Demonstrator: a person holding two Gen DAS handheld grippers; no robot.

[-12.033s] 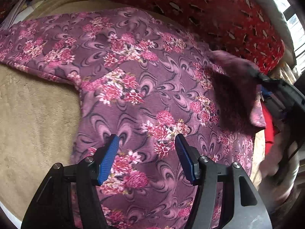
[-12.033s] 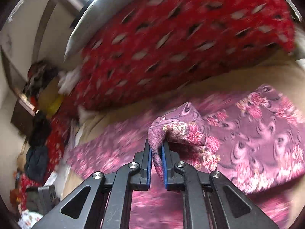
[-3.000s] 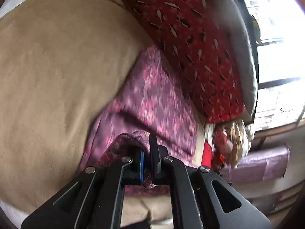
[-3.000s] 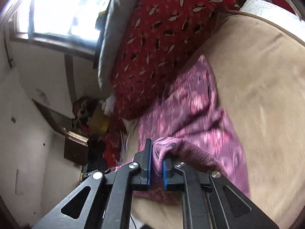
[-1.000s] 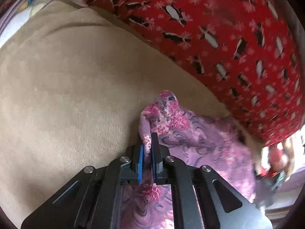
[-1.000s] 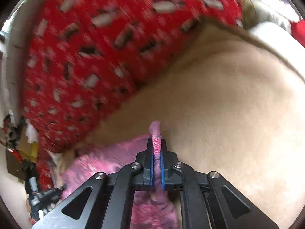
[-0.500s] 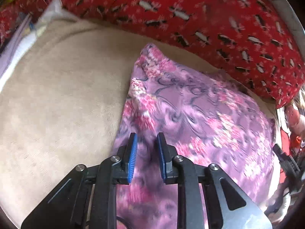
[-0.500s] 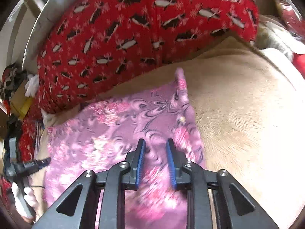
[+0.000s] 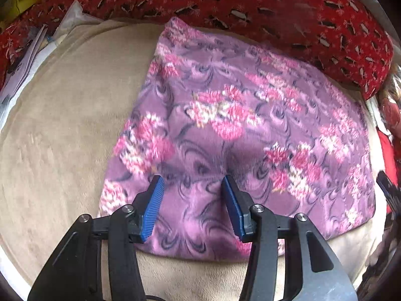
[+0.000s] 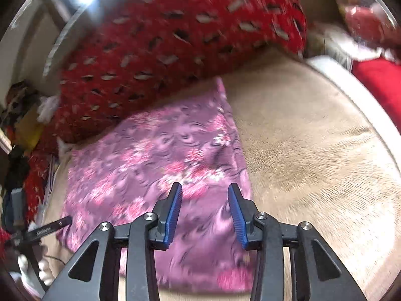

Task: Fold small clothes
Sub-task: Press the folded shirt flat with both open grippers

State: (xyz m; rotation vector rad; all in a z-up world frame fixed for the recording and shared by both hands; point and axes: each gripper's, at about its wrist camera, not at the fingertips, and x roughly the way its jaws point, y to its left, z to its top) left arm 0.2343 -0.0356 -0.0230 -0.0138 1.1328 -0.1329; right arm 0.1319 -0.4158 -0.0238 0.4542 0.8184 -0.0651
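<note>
A purple garment with pink flowers (image 9: pixel 240 130) lies folded flat in a rough rectangle on the tan blanket (image 9: pixel 62 138). My left gripper (image 9: pixel 191 183) hovers over the garment's near left part; its jaws are opening and nothing is between the blue pads. In the right wrist view the same garment (image 10: pixel 155 165) is seen from the other side. My right gripper (image 10: pixel 204 190) hangs above its near right edge, jaws opening, holding nothing. The other gripper's black tip (image 10: pixel 50 228) shows at the garment's left edge.
A red patterned cushion (image 9: pixel 250 7) lies right behind the garment's far edge. Papers (image 9: pixel 22 57) sit at the far left of the blanket. Bare tan blanket (image 10: pixel 313 163) stretches to the right of the garment. Clutter (image 10: pixel 20 115) fills the room's left side.
Both grippers let go of the garment's far corners, pulled back toward the near edge and opened wider. The garment now lies flat, folded over on itself.
</note>
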